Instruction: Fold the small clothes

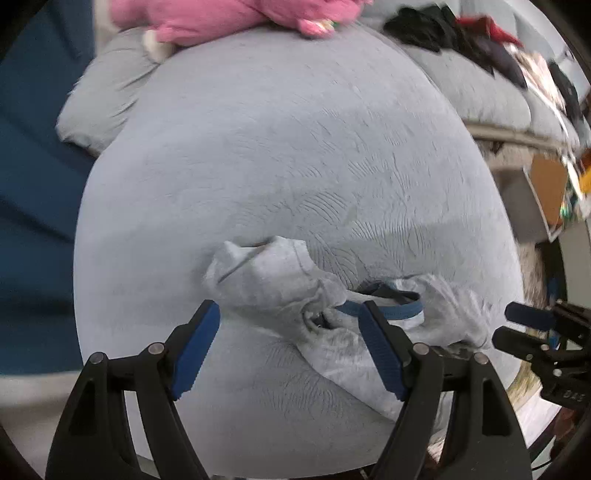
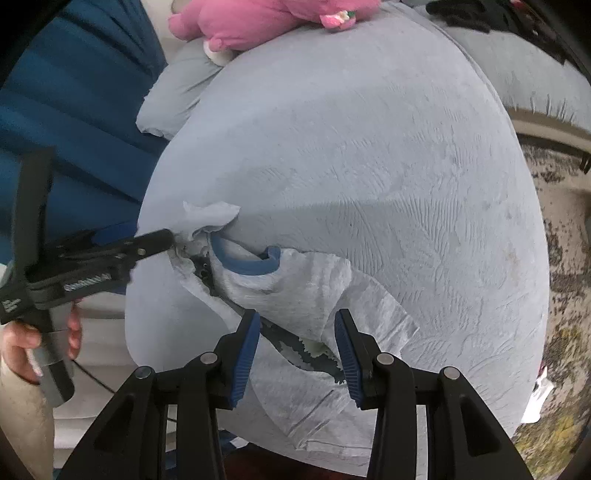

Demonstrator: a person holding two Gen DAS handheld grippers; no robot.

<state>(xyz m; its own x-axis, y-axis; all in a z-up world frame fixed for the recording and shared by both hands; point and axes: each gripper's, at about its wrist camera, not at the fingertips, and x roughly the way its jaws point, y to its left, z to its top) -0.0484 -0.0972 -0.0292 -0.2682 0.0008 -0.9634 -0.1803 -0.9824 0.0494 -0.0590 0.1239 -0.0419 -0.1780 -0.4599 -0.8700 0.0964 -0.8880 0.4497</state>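
So there's this big pale blue cushion (image 1: 295,166) — ottoman-sized, velvety, full of rub marks — and a tiny light grey shirt (image 1: 266,284) with a blue neckband (image 2: 242,264) is lying crumpled on the near part of it. One sleeve sticks up and out on the left side, the body trails down toward the cushion's front edge, and some dark print on it peeks out from under a fold.

The left gripper (image 1: 288,350) hangs right over the shirt, pointing steeply down, its blue pads spread wide. Nothing is pinched between them; the sleeve end sits between the two fingers but the pads aren't pressing on it, as far as I can see. From the other camera you can see the person's hand (image 2: 22,343) wrapped around its handle, with the tip of that gripper right at the shirt's shoulder by the collar.

The right gripper (image 2: 297,354) is over the lower part of the shirt, pads partly apart with the hem area and that dark print showing in the gap — not clamped on the cloth, just hovering around it.

Further back a pink plush toy (image 1: 236,14) lies along the far edge of the cushion, there's a grey pillow (image 1: 99,99) tucked beside it on the left, and a heap of dark clothes (image 1: 461,33) sits on another grey surface off to the right. A speckled rug (image 2: 554,258) covers the floor on that side.
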